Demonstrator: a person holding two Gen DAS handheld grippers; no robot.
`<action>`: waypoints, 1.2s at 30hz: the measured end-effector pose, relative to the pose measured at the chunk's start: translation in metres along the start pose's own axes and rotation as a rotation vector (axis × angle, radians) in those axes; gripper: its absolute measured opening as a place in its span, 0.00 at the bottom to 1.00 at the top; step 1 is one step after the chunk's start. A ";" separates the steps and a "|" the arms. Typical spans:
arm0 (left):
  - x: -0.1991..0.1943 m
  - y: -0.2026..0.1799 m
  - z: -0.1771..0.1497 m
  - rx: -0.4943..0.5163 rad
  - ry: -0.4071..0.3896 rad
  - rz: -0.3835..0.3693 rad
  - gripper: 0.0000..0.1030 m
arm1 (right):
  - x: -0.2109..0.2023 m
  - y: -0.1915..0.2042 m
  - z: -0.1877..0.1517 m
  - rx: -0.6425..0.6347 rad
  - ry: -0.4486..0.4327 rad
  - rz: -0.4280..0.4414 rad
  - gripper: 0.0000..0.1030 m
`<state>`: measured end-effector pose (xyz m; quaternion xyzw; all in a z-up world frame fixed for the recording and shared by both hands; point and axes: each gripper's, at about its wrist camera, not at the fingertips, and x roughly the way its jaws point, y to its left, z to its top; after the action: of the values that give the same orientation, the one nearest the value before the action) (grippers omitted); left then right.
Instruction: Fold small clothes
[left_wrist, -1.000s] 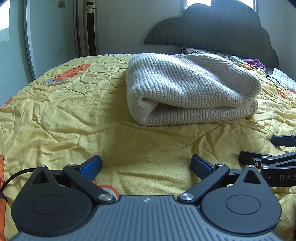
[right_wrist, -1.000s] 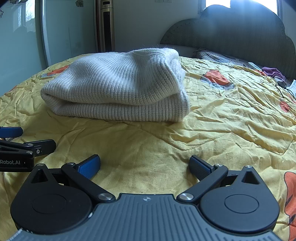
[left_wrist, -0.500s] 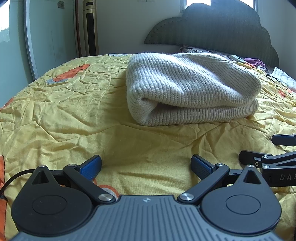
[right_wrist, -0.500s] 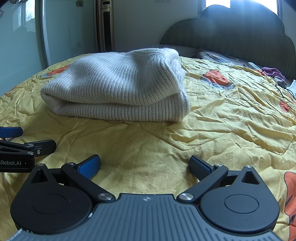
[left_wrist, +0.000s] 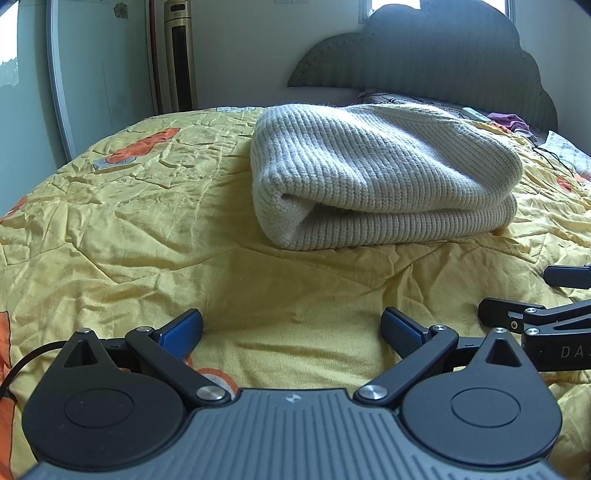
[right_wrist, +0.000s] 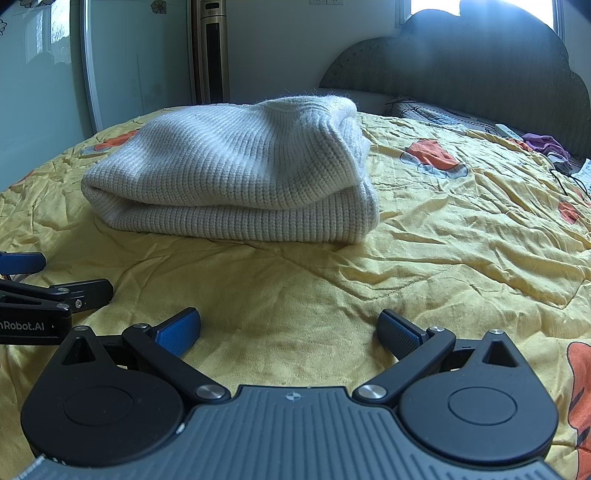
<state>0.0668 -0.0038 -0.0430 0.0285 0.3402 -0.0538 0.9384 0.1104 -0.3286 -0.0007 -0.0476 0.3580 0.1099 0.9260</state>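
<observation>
Left wrist view: both tools, left tool (left_wrist: 291, 328) and right tool (right_wrist: 288, 328), sit low, spread wide, facing the folded sweater (left_wrist: 380, 177).

From where I sit, the one real obstacle is the folded cream ribbed-knit sweater (left_wrist: 384, 177) lying on the wrinkled yellow quilted bedspread (left_wrist: 122, 229). Bare bedspread runs between the sweater's near edge and my wide-spread left gripper (left_wrist: 291, 328) and right gripper (right_wrist: 288, 328), both well short of it. Open quilt lies left and right of the sweater. Behind it, the dark grey cloud-shaped headboard (left_wrist: 443, 59) closes the way.
</observation>
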 end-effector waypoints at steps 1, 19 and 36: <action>0.000 0.000 0.000 -0.001 0.000 -0.001 1.00 | 0.000 0.000 0.000 0.000 0.000 0.000 1.00; 0.000 -0.001 0.000 0.005 0.001 0.005 1.00 | 0.000 0.000 0.000 0.000 0.000 0.000 1.00; -0.001 -0.002 -0.001 0.000 0.000 0.004 1.00 | 0.000 0.000 0.000 0.000 0.000 0.000 1.00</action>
<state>0.0655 -0.0053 -0.0430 0.0292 0.3403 -0.0519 0.9384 0.1103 -0.3289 -0.0006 -0.0476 0.3580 0.1100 0.9260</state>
